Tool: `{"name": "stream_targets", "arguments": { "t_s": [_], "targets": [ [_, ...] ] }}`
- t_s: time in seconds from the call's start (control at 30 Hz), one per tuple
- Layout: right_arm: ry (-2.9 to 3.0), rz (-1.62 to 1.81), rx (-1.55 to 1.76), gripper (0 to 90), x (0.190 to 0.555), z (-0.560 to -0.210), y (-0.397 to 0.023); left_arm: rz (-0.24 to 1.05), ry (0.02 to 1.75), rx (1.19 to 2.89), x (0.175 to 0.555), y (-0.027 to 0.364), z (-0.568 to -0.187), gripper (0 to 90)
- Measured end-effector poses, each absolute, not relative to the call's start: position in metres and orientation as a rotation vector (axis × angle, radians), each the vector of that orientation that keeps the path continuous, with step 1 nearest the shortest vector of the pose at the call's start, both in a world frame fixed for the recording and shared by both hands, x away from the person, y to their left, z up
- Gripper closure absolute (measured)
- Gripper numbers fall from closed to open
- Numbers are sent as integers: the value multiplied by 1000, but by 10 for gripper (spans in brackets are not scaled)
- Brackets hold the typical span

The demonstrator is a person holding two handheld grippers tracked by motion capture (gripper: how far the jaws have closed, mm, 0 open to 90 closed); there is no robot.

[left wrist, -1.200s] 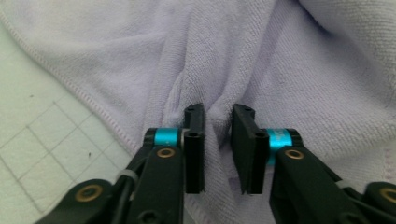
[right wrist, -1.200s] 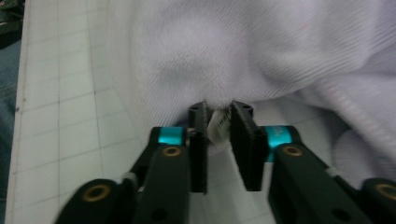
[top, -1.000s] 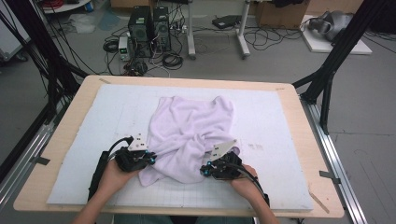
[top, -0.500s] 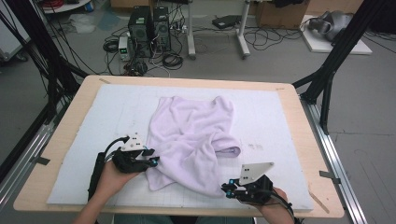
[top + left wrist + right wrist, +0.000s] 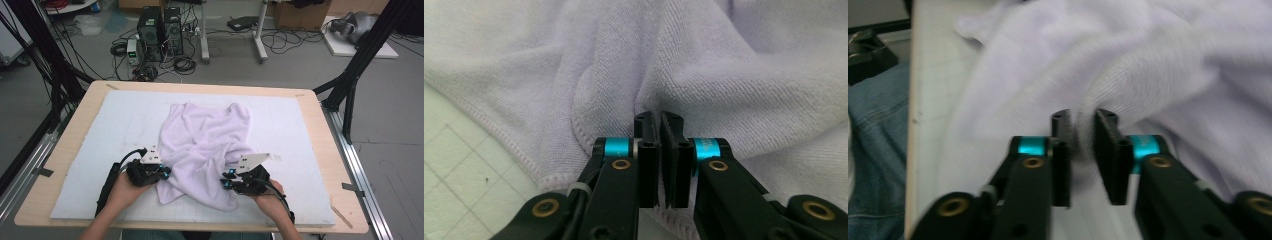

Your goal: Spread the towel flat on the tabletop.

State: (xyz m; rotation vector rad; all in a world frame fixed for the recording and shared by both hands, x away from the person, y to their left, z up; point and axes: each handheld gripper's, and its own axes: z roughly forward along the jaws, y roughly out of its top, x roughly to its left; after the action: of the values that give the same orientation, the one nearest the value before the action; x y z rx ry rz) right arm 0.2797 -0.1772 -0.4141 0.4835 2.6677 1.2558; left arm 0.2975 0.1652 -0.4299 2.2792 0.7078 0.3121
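High view shows a pale lilac towel [image 5: 207, 145] lying crumpled on the white gridded mat [image 5: 100, 125] of the desk [image 5: 65, 145], roughly in the middle and bunched toward the near edge. The left gripper [image 5: 161, 172] sits at the towel's near left hem; in the left gripper view its jaws have just been closing and now stand pressed almost together, tips buried in a fold beside the stitched hem [image 5: 584, 137]. The right gripper [image 5: 229, 181] is at the near right side, and in the right gripper view its jaws have a bunched ridge of terry cloth between them, grasping it, though that picture is blurred. I judge the towel light, soft and limp: it will sag and drag, so it is best held at the hemmed edges or corners, not at loose mid-cloth folds
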Motion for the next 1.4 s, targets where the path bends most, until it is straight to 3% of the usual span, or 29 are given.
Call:
{"name": "stream_targets", "arguments": {
  "t_s": [0.33, 0.53, 0.63, 0.93, 1.2, 1.4],
  "targets": [
    [2711, 1195, 360, 842, 287, -419, -123, 323, 763, 2183, 291, 191, -418, 855],
    [2749, 1179, 382, 698, 290, -425, -121, 330, 801, 2196, 297, 190, -421, 644],
    [2709, 1205, 371, 668, 284, -415, -133, 333, 811, 2195, 299, 189, -423, 591],
    [2521, 1179, 602, 718, 301, -397, -193, 341, 808, 2193, 300, 187, -423, 615],
    [2535, 1047, 706, 695, 332, -421, -184, 326, 807, 2209, 308, 179, -429, 622],
    [2544, 1067, 717, 857, 340, -425, -185, 314, 776, 2245, 311, 173, -434, 717]
  ]
}}
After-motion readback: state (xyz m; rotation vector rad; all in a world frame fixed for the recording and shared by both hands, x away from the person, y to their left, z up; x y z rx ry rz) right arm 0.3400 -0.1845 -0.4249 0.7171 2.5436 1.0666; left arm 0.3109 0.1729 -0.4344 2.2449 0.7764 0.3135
